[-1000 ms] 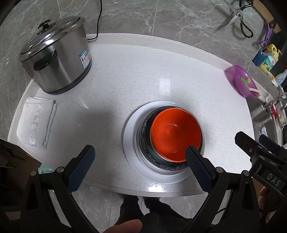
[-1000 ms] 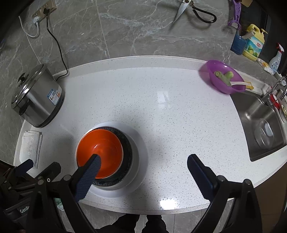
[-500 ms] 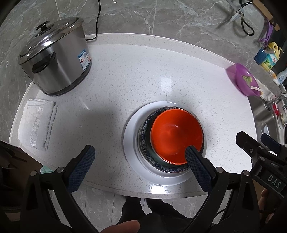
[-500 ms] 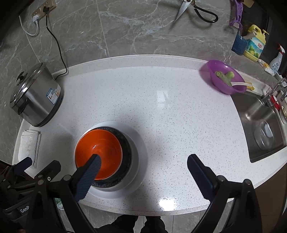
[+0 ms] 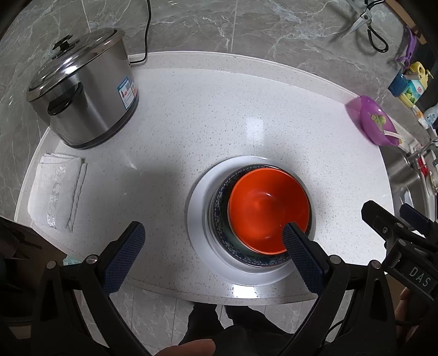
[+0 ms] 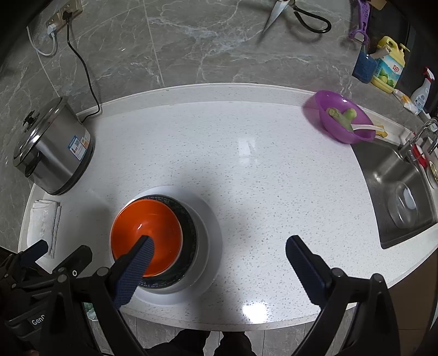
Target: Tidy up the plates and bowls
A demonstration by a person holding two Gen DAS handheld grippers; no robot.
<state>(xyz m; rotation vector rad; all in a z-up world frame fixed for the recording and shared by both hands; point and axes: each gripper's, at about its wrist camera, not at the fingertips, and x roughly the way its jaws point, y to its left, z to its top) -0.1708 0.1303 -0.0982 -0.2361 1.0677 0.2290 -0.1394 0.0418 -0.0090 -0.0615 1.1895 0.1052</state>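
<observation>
An orange bowl (image 5: 267,208) sits inside a dark blue-patterned bowl (image 5: 219,202), and both rest on a white plate (image 5: 198,227) near the counter's front edge. My left gripper (image 5: 212,231) hovers open above the stack's left side, its right finger over the orange bowl's near rim, holding nothing. In the right wrist view the same orange bowl (image 6: 146,219), dark bowl (image 6: 189,232) and plate (image 6: 212,235) lie at lower left. My right gripper (image 6: 220,242) is open and empty, with its left finger over the orange bowl.
A steel rice cooker (image 5: 82,95) stands at the back left, a folded white cloth (image 5: 54,191) in front of it. A purple bowl (image 6: 342,117) with green scraps sits at the back right beside a sink (image 6: 397,186). Bottles and scissors (image 6: 295,13) line the wall.
Both grippers have drifted only slightly above the counter and stayed open. The stacked bowls and plate have not moved.
</observation>
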